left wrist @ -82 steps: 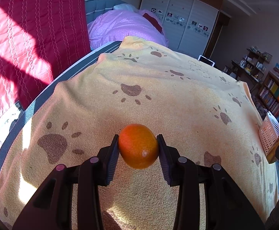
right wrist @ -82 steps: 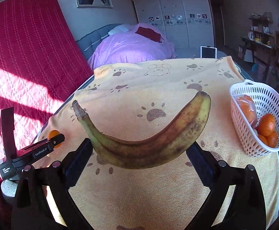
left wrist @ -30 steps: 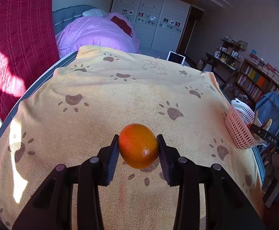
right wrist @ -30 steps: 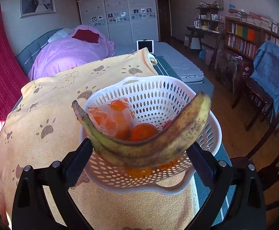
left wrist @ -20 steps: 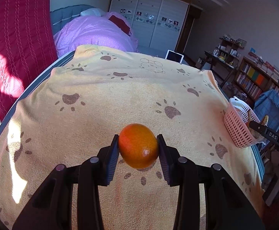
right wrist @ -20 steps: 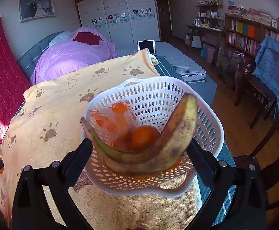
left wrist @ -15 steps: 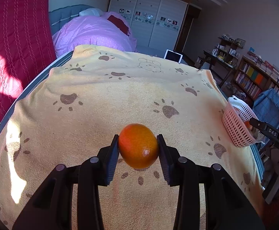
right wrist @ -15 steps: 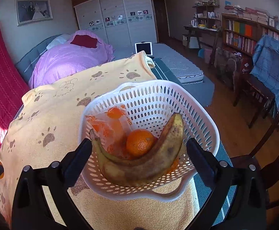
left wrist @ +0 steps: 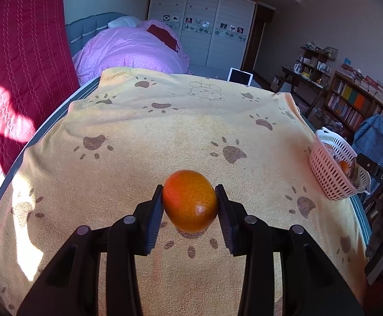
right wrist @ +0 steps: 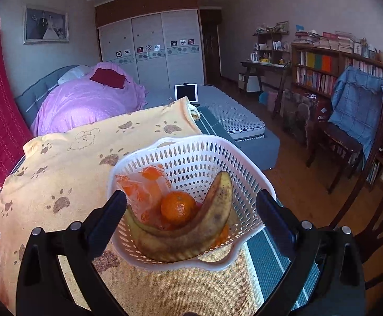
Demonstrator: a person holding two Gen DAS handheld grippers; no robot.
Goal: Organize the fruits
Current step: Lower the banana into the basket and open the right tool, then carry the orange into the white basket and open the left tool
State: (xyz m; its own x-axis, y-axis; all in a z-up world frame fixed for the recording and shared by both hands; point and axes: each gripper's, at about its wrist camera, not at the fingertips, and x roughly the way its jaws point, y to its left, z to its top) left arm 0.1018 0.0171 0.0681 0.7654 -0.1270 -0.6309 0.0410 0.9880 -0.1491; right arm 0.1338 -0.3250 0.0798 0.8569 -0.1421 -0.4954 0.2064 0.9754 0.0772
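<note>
The white perforated plastic basket (right wrist: 191, 158) sits at the right edge of the yellow paw-print towel (left wrist: 178, 131), whose broad middle lies bare. The right gripper (right wrist: 191, 205), jaws spread wide, straddles the basket; the brown-spotted banana (right wrist: 207, 218) lies inside against a round orange (right wrist: 177, 206) and an orange-printed plastic bag (right wrist: 144, 192). The left gripper (left wrist: 190, 201) clamps a glossy orange fruit (left wrist: 190, 200) above the towel; fruit beneath the banana is hidden

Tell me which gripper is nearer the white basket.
Right. The right gripper hangs open directly over the white basket, its fingers straddling the rim. The left gripper, holding an orange, is well across the blanket from it.
</note>
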